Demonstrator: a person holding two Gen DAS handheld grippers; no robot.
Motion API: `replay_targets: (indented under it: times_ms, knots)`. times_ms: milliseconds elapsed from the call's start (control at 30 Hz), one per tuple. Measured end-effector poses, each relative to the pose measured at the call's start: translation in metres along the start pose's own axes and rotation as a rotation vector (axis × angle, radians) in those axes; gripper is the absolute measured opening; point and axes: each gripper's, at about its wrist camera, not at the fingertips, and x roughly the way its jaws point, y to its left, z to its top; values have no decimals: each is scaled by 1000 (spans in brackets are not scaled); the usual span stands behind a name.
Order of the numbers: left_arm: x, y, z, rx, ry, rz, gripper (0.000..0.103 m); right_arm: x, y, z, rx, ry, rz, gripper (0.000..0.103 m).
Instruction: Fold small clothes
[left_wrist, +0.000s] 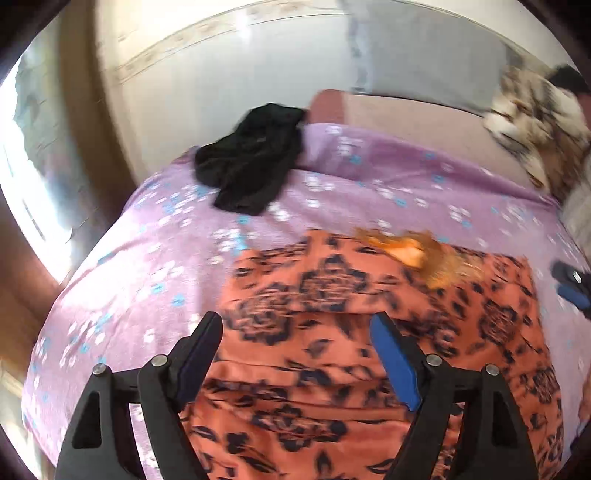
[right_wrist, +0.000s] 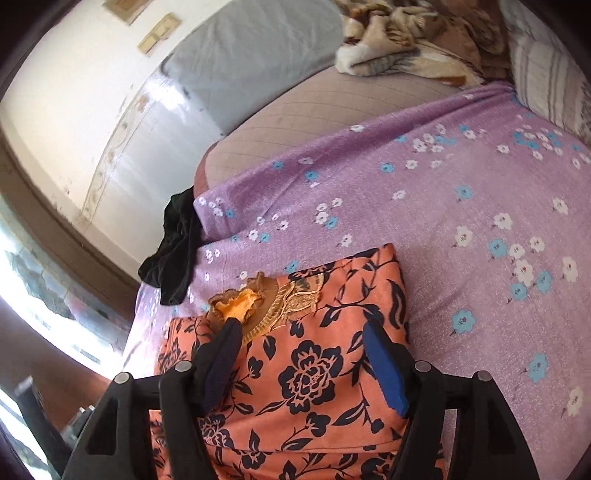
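While both grippers hang spread and empty above it, the orange floral garment (right_wrist: 317, 369) lies folded flat on the bed's purple flowered sheet (right_wrist: 461, 192), apparently just released; a crumpled black garment (left_wrist: 251, 166) waits near the edge.

Folded garment (right_wrist: 325, 354) on bedsheet (right_wrist: 461, 192); crumpled garment (right_wrist: 177, 251) at sheet's left edge.

Both cams ride on the grippers, looking forward and down at the bed (left_wrist: 147, 266) from close up. Left one faces the wall (left_wrist: 221, 74), right one looks more along the bed. Both catch the orange garment (left_wrist: 332, 350) (right_wrist: 314, 369) and black cloth (left_wrist: 251, 166) (right_wrist: 177, 251).
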Motion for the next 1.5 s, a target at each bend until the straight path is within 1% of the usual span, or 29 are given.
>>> replay_targets:
  times_ms: [33, 67, 133, 200, 267, 300, 367, 467, 500, 567, 633, 667, 767, 833, 867, 900, 933, 967, 1033, 1100, 1167, 1233, 1300, 1400, 1500]
  knots:
    - [13, 18, 0, -37, 34, 71, 83, 1, 13, -4, -60, 3, -8, 71]
    - [27, 33, -1, -70, 64, 123, 82, 3, 25, -10, -121, 7, -13, 70]
    - [54, 58, -6, -137, 124, 192, 82, 9, 53, -25, -252, 18, -22, 70]
    - [80, 72, -12, -171, 213, 264, 82, 15, 80, -41, -355, 33, -28, 70]
    - [100, 79, -15, -194, 284, 299, 82, 26, 109, -56, -449, 53, -42, 70]
    - [107, 82, -16, -209, 317, 292, 82, 32, 125, -63, -504, 65, -47, 70]
    - [115, 92, -18, -263, 363, 241, 82, 45, 159, -73, -600, 80, -40, 70]
    - [122, 109, -20, -346, 406, 200, 82, 74, 204, -81, -687, 137, -16, 70]
    - [123, 116, -22, -368, 418, 192, 82, 86, 217, -85, -722, 162, -19, 70]
    - [125, 125, -27, -392, 438, 190, 82, 112, 236, -94, -817, 208, -51, 70]
    - [127, 130, -32, -409, 461, 157, 82, 138, 246, -101, -901, 262, -72, 70]
    - [126, 130, -33, -402, 463, 148, 82, 149, 248, -104, -932, 288, -84, 70]
    - [123, 123, -30, -335, 441, 131, 82, 174, 250, -110, -1018, 359, -100, 70]
    - [121, 121, -29, -311, 429, 132, 82, 188, 252, -112, -1049, 377, -135, 70]
    - [124, 121, -28, -309, 432, 133, 82, 193, 252, -112, -1041, 379, -144, 67]
    - [126, 122, -29, -314, 438, 135, 82, 196, 252, -109, -1013, 385, -140, 59]
    - [127, 122, -29, -319, 444, 139, 82, 196, 251, -105, -969, 382, -124, 24]
    - [130, 123, -29, -322, 449, 141, 82, 196, 250, -102, -943, 386, -109, 10]
    - [129, 122, -29, -317, 449, 149, 82, 191, 250, -97, -916, 349, -113, 7]
    - [124, 120, -27, -311, 428, 158, 82, 182, 243, -87, -844, 331, -100, 6]
    - [114, 115, -23, -302, 394, 174, 82, 163, 231, -69, -745, 282, -87, 6]
    - [107, 111, -20, -283, 365, 192, 82, 135, 209, -47, -609, 224, -60, 6]
    - [103, 105, -19, -262, 343, 205, 82, 101, 179, -26, -477, 165, -50, 6]
    - [94, 94, -17, -226, 304, 234, 82, 50, 120, -4, -289, 93, -65, 6]
    - [88, 85, -13, -188, 251, 268, 82, 7, 48, -4, -107, 59, -124, 6]
